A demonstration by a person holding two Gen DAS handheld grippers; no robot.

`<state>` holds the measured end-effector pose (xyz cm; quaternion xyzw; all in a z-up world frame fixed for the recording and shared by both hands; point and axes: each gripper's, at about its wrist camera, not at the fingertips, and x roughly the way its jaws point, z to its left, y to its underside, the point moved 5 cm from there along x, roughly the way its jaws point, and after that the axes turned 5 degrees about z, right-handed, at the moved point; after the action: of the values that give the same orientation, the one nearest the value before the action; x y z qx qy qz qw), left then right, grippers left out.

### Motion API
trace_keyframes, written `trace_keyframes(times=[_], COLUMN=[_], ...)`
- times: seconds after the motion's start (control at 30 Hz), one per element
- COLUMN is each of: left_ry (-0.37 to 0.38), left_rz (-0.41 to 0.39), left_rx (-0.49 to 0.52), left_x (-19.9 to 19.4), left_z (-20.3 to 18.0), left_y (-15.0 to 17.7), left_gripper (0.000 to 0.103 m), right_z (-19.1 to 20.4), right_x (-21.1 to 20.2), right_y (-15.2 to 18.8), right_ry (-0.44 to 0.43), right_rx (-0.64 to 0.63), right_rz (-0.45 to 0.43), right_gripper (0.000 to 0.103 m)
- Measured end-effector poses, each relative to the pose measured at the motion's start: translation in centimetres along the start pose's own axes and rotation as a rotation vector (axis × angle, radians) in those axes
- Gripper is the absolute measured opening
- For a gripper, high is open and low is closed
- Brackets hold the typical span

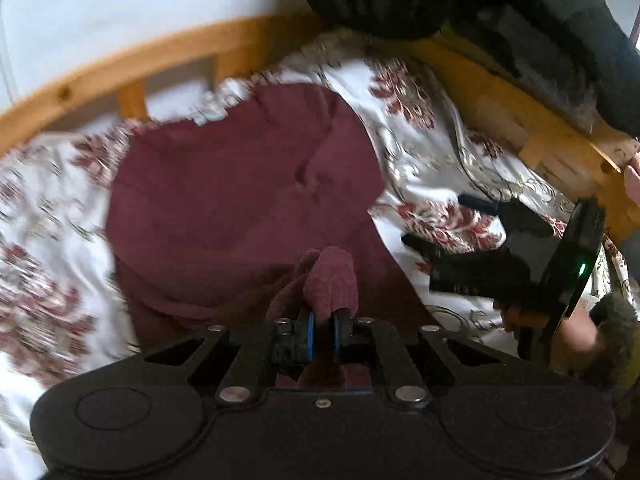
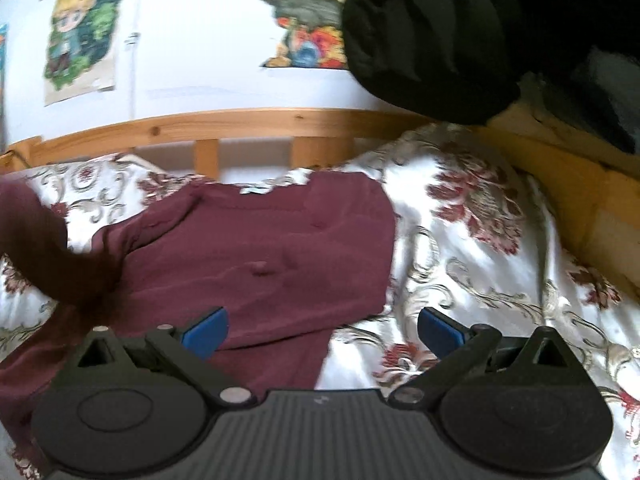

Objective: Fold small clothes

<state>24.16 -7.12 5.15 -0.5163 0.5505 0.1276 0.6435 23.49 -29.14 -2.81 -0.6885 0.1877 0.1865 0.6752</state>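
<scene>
Two hand-held grippers: our left hand-held gripper (image 1: 323, 334) pinches the maroon garment (image 1: 240, 200) on the bed (image 2: 480, 272); our right hand-held gripper (image 2: 322, 330) is spread.

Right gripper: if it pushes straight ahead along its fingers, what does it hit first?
Probably the maroon garment spread on the floral bedspread, near its right edge. The right gripper is open and empty, angled down towards the bed; depth is unclear.

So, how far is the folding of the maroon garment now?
Early stage. Done: the maroon garment lies spread on the floral bedsheet. In hand: the left tool is shut on a bunched edge of it. The right tool is open and empty. Left: no finished fold shows yet.
</scene>
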Motion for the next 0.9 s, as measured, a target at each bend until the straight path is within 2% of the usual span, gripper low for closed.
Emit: trace_keyframes(times=[0.17, 0.27, 0.37, 0.4, 0.43, 0.53, 0.6, 0.7, 0.77, 0.83, 0.9], left_ry=[0.060, 0.101, 0.146, 0.156, 0.168, 0.178, 0.151, 0.002, -0.072, -0.104, -0.114], left_rz=[0.026, 0.045, 0.038, 0.033, 0.024, -0.021, -0.063, -0.157, -0.209, -0.254, -0.288], left_rx=[-0.054, -0.107, -0.150, -0.158, -0.163, -0.179, -0.238, -0.384, -0.467, -0.521, -0.538], left_x=[4.4, 6.3, 7.0, 7.1, 7.1, 6.5, 6.0, 5.6, 5.8, 6.3, 7.0], left_z=[-0.6, -0.3, 0.3, 0.5, 0.7, 1.8, 3.7, 8.6, 11.7, 14.6, 16.4], left_y=[2.7, 4.4, 5.7, 6.0, 6.2, 6.6, 6.6, 6.4, 6.2, 5.8, 5.5], left_gripper=[0.016, 0.028, 0.051, 0.069, 0.081, 0.086, 0.088, 0.088, 0.085, 0.078, 0.069], right_z=[-2.4, -3.5, -4.0, -4.0, -3.9, -3.2, -2.3, -0.7, 0.6, 2.2, 3.8], right_x=[0.3, 0.6, 1.1, 1.3, 1.4, 1.7, 1.8, 2.2, 2.7, 3.4, 4.6], right_y=[0.0, 0.0, 0.3, 0.4, 0.5, 0.4, 0.1, -1.0, -2.1, -3.5, -5.2], right_ry=[0.037, 0.048, 0.056, 0.056, 0.054, 0.027, -0.009, -0.068, -0.118, -0.182, -0.248], right_rx=[0.056, 0.097, 0.127, 0.131, 0.129, 0.107, 0.080, 0.044, 0.024, 0.003, -0.019], right_rz=[0.007, 0.019, 0.036, 0.039, 0.039, 0.018, -0.008, -0.040, -0.055, -0.062, -0.051], right_gripper=[0.103, 0.103, 0.103, 0.103, 0.103, 0.103, 0.103, 0.103, 0.103, 0.101, 0.093])
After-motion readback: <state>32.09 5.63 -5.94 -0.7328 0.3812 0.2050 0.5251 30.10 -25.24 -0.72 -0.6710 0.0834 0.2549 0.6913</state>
